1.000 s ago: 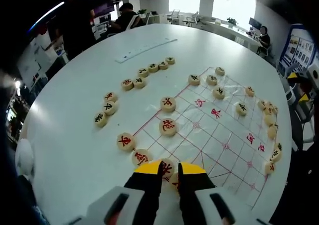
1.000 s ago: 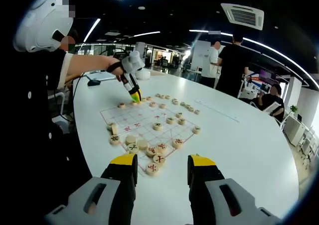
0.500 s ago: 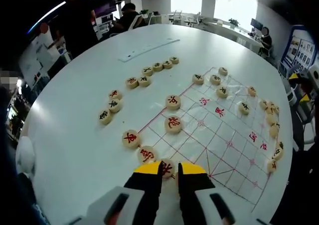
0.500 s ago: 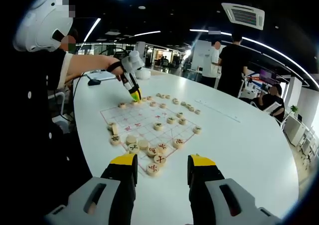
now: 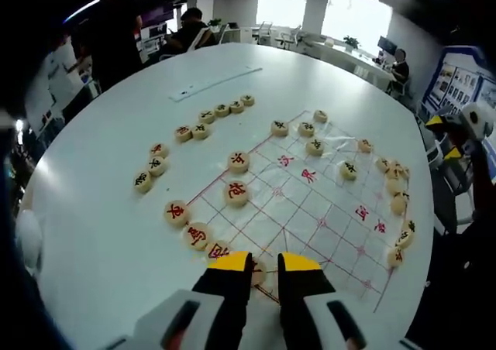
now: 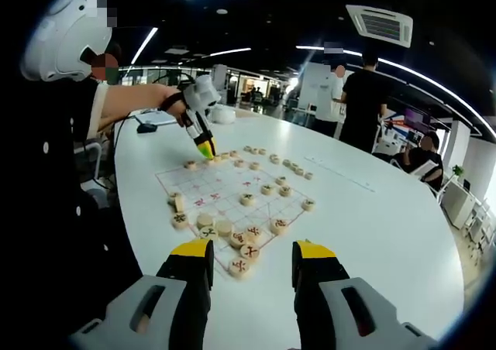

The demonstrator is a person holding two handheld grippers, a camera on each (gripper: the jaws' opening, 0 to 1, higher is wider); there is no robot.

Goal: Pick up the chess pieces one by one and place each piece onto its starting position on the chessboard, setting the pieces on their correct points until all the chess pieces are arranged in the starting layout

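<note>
The clear chessboard sheet with red lines [image 5: 310, 203] lies on a round white table [image 5: 101, 241]. Three red-marked pieces [image 5: 197, 235] line its near edge. My left gripper [image 5: 265, 266] hangs just above that edge with its jaws a narrow gap apart. Another piece [image 5: 258, 272] on the board shows through the gap. In the right gripper view the left gripper [image 6: 205, 150] hovers over the board's [image 6: 217, 191] far corner. My right gripper [image 6: 252, 261] stands wide open and holds nothing, short of the nearest pieces [image 6: 240, 266]. It also shows as the right gripper [image 5: 443, 137] past the board's far side.
Loose pieces lie off the board in a row [image 5: 213, 114] and a small group [image 5: 151, 164]. Several more crowd the board's right edge [image 5: 395, 183]. A long white strip [image 5: 213, 83] lies farther back. A person [image 6: 364, 106] stands beyond the table.
My left gripper has lifted and drawn back from the board's edge. The red piece that sat between its tips now lies on the edge line to their left. The right gripper has stayed put.
</note>
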